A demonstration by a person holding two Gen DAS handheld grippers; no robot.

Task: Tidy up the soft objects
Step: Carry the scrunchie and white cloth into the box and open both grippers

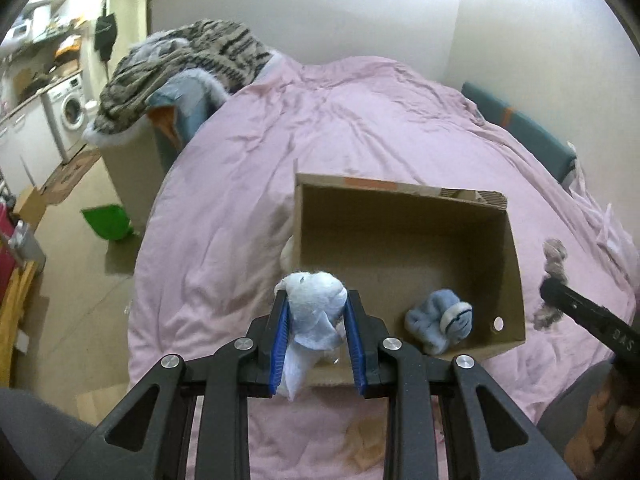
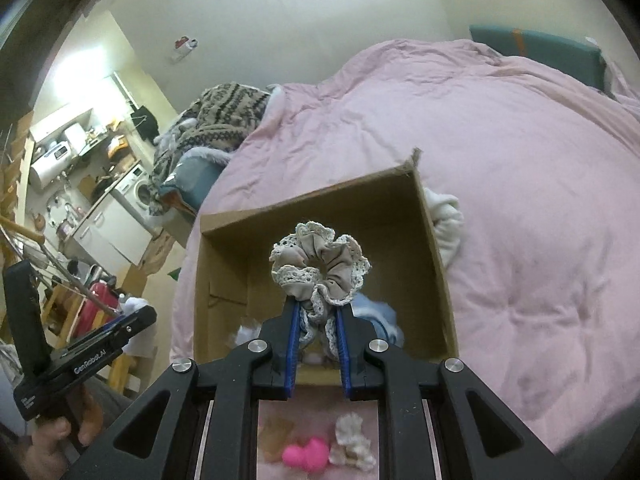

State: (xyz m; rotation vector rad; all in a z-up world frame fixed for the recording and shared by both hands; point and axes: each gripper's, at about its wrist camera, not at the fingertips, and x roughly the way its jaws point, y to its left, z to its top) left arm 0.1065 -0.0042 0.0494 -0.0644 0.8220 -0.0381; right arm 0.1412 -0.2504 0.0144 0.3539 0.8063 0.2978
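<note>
Twin black handheld grippers, as I see them through my wrist cameras.

My left gripper (image 1: 318, 312) and right gripper (image 2: 318, 316) share one build: matt black angular linkage arms with triangular cut-outs, four round silver pivot screws behind the tips, and ribbed blue pads (image 1: 280, 344) lining the fingers' inner faces. Seen from across, the left unit's black body carries white "GenRobot.AI" lettering; the right's shows white letters "DAS". A grey sleeve (image 1: 576, 412) sits behind the tongs.
</note>
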